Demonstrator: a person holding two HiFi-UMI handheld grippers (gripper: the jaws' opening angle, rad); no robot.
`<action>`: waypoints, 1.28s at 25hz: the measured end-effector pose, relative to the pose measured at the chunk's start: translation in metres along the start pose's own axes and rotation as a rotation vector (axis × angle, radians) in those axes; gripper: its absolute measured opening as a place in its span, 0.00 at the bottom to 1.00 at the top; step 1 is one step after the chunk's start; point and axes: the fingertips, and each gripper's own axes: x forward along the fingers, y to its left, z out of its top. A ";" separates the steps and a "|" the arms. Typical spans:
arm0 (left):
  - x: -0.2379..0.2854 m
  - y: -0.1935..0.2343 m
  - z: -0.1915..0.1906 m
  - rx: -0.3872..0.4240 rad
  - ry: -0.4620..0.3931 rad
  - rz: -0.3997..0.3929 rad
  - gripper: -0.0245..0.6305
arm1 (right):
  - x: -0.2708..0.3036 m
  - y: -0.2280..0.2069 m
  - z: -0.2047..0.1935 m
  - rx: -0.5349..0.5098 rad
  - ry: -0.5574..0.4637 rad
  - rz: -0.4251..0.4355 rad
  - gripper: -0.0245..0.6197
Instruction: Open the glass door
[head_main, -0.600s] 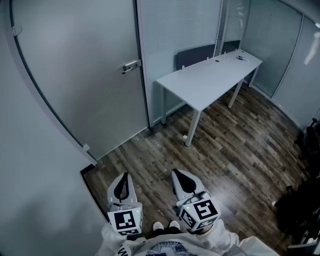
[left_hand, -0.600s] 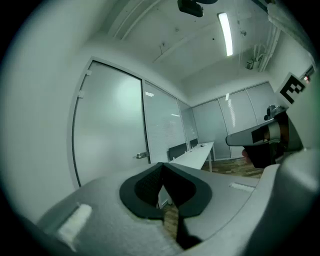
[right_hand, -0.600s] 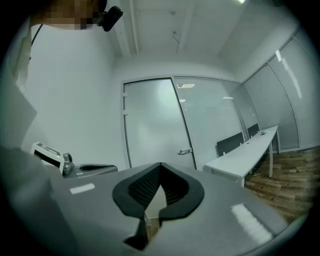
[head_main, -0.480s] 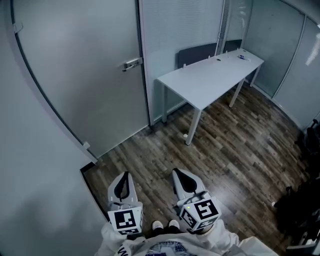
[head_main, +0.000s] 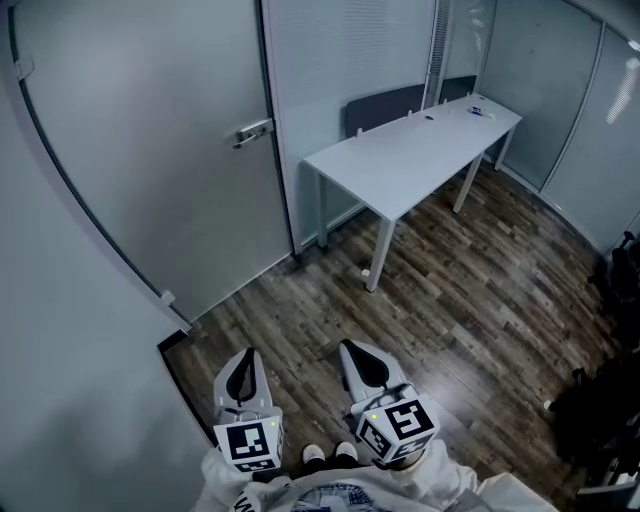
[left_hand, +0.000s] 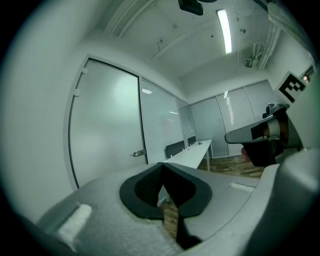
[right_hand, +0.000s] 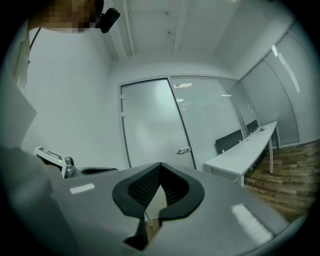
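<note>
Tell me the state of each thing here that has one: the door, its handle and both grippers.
Glass door: closed.
Door handle: level, nothing touching it.
Left hand-held gripper: shut, empty, well short of the door.
Right hand-held gripper: shut, empty, well short of the door.

Overhead head view, level gripper views, shared door (head_main: 150, 150)

Right tool (right_hand: 160, 166), jaws together and empty, well apart from the glass door (right_hand: 150, 125)
</note>
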 end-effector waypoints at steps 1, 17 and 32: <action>0.002 -0.004 0.000 0.005 0.003 -0.003 0.04 | -0.001 -0.004 0.000 0.002 -0.001 -0.002 0.05; 0.027 -0.051 0.003 0.053 0.009 -0.033 0.04 | -0.008 -0.052 0.000 0.012 -0.001 0.013 0.05; 0.144 0.029 -0.010 0.014 0.019 -0.019 0.04 | 0.135 -0.068 -0.001 -0.010 0.046 0.015 0.05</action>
